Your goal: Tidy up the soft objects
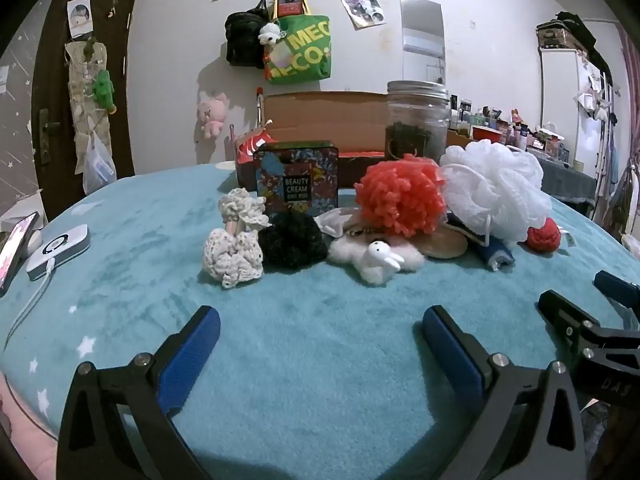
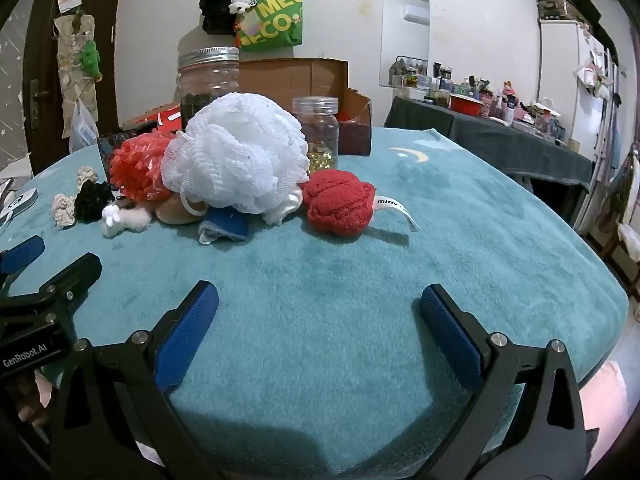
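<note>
A pile of soft things lies on the teal blanket (image 1: 320, 360): a cream crochet scrunchie (image 1: 234, 254), a black scrunchie (image 1: 292, 246), a white rabbit plush (image 1: 378, 260), an orange pompom (image 1: 400, 196), a white mesh bath puff (image 1: 492, 188) and a red plush ball (image 1: 543, 234). The right wrist view shows the bath puff (image 2: 236, 152), the red ball (image 2: 340, 204) and a blue cloth (image 2: 226, 224). My left gripper (image 1: 320, 320) is open over bare blanket, short of the pile. My right gripper (image 2: 318, 294) is open too, nothing between its fingers.
Behind the pile stand a patterned tin (image 1: 296, 178), a lidded glass jar (image 1: 416, 120), a smaller jar (image 2: 316, 132) and an open cardboard box (image 1: 320, 120). A phone (image 1: 14, 248) and a white device with a cable (image 1: 58, 250) lie at the left edge.
</note>
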A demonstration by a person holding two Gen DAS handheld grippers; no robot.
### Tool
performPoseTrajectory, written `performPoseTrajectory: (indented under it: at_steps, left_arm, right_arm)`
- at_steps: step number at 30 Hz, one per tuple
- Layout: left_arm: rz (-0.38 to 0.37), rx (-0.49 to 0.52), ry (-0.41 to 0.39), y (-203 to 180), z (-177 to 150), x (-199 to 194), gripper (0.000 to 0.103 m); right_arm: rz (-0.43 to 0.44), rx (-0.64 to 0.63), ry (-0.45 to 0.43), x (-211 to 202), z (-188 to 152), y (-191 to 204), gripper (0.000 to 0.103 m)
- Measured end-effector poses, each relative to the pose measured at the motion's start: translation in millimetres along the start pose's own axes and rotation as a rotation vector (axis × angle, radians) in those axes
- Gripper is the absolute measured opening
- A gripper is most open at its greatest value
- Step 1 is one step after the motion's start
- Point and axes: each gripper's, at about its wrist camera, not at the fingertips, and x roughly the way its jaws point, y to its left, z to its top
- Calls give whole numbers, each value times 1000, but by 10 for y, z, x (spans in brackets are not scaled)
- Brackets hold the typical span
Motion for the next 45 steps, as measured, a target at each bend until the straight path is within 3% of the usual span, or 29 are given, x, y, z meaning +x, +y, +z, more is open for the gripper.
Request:
performPoseTrajectory:
  at_steps: [45]
  left_arm:
    - [-4, -7, 7, 5, 2, 3, 103]
  right_arm:
    - [0, 1, -2, -4, -5, -4, 103]
